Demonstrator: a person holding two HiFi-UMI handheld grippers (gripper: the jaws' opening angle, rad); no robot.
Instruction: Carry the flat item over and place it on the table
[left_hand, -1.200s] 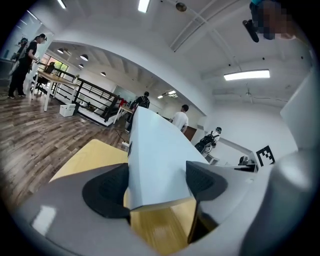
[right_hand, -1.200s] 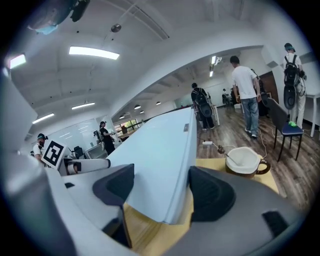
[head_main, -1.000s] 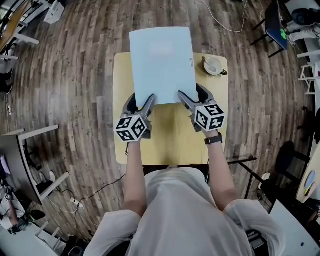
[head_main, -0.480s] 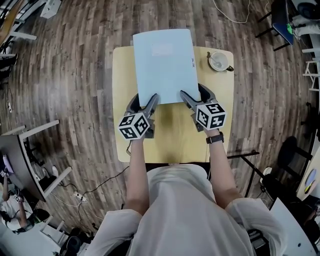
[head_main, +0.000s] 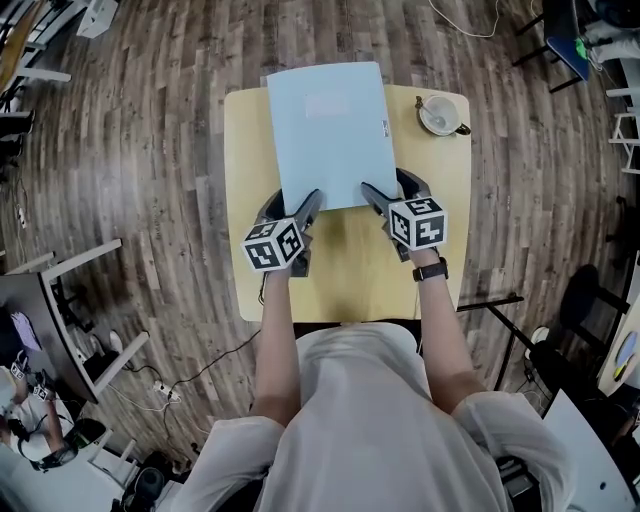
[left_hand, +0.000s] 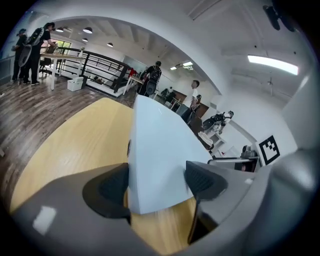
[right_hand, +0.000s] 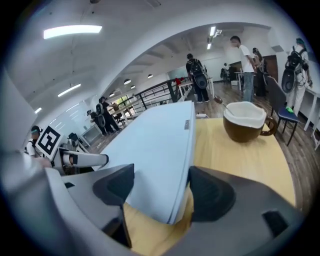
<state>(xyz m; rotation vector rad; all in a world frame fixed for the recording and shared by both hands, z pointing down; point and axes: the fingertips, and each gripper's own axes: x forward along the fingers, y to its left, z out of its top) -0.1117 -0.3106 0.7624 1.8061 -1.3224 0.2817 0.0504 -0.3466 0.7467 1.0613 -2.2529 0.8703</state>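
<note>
Pale blue flat rectangular panel (head_main: 330, 130) hangs over my yellow wooden surface (head_main: 350, 270), reaching from the middle out past the 12 o'clock edge. My left gripper (head_main: 291, 203) is clamped on the panel's 7 o'clock corner. In the left gripper view the panel (left_hand: 155, 150) fills the space between the two dark pads of the left gripper (left_hand: 157, 182), with that corner raised clear of the wood. My right gripper (head_main: 390, 185) is clamped on the 5 o'clock corner. In its own view the right gripper (right_hand: 160, 187) has the panel (right_hand: 155, 145) pinched between its pads, the near edge off the surface. I cannot tell whether the far end touches anything. A brown cup with a white inside (head_main: 438, 112) stands on a saucer at the surface's 1 o'clock corner, just beside the panel. From the right gripper view the cup (right_hand: 243, 121) shows only its white rim, so I cannot make out what it contains.
</note>
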